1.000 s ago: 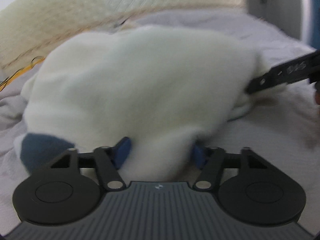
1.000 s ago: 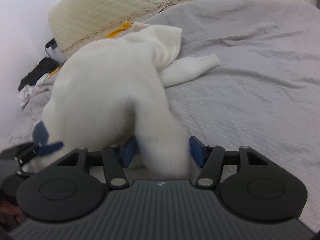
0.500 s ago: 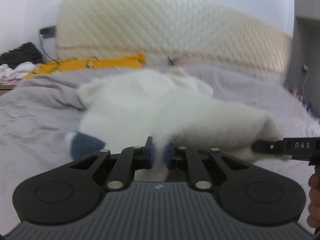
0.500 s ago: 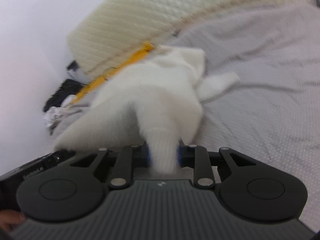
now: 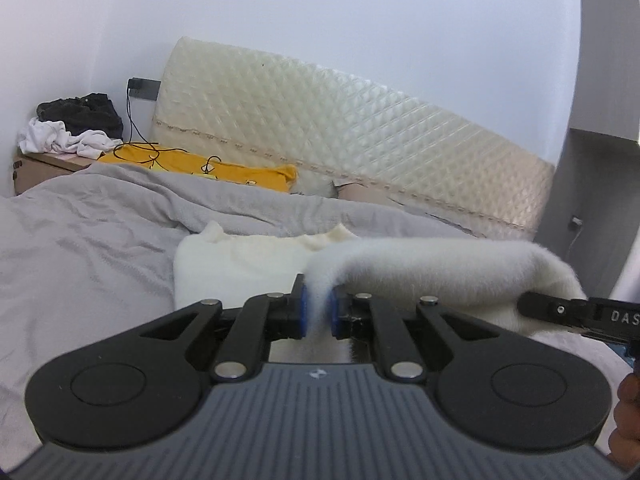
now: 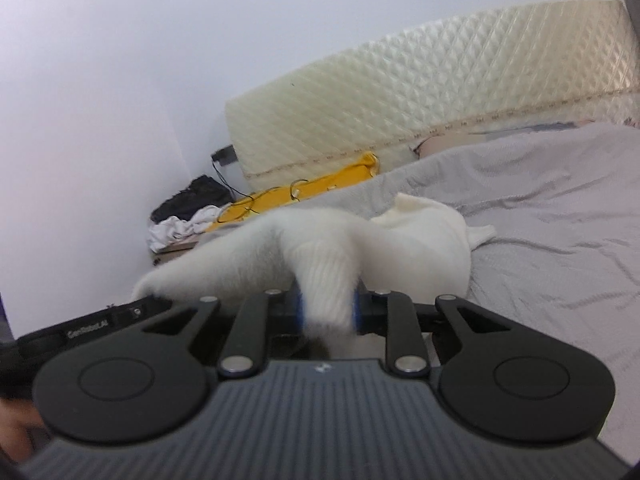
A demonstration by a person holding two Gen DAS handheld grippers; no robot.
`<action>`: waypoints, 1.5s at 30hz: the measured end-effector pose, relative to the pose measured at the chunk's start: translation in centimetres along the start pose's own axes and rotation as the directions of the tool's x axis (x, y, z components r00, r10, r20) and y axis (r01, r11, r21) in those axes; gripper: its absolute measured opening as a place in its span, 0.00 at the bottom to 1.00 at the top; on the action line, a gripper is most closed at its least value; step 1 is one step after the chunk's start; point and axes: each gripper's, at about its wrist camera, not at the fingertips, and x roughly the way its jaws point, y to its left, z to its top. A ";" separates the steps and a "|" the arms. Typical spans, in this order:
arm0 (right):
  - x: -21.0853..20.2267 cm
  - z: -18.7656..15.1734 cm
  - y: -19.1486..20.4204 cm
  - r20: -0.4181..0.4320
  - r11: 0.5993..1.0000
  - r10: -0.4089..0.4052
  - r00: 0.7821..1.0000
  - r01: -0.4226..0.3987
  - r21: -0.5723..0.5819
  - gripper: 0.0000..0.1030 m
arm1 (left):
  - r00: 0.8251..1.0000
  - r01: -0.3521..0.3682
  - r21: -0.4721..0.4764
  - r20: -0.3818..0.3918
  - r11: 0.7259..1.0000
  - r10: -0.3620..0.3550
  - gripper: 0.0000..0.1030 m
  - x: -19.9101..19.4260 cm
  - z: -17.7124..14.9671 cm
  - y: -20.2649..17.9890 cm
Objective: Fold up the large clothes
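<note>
On a bed [image 5: 92, 240] spread with a grey cover, we hold a white fleecy garment [image 5: 440, 268] by its near edge, one pinch in each pair of tongs. The left tongs [image 5: 318, 312] are clamped hard on a thin bunch of pile, their blue pads almost meeting. The right tongs [image 6: 326, 310] are clamped on a thicker ribbed fold, perhaps a cuff or hem, which fills the gap between the pads. Between the two grips the cloth hangs in a slack, raised span, while the rest of the garment lies farther up the bed toward the quilted cream mattress [image 5: 360, 148] leaning at the wall, one sleeve [image 6: 482, 234] trailing to the side. We judge the fabric soft, light and limp, with no stiffness to keep a crease, and fluffy enough that a shallow pinch may slide off the pile; the ribbed edge and the seams look the surest places to take hold. A yellow cloth [image 5: 208, 168] and a heap of dark and white clothes [image 5: 76, 128] lie well apart from the work, at the bed's far corner.
</note>
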 end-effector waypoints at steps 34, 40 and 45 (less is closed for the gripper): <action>6.6 -9.2 -3.4 -0.292 0.969 0.098 0.951 -0.024 0.247 0.47 | 0.926 -0.213 -0.167 -0.348 0.963 0.144 0.29 10.9 -9.1 6.2; 4.7 -9.6 -2.3 -0.386 0.990 -0.014 0.923 0.067 0.123 0.52 | 0.925 -0.187 -0.243 -0.370 0.952 0.087 0.54 8.9 -8.9 6.5; 3.5 -10.0 -2.1 -0.391 0.990 -0.081 0.917 0.120 0.077 0.60 | 0.936 -0.141 -0.218 -0.348 0.966 0.058 0.60 5.8 -8.4 5.4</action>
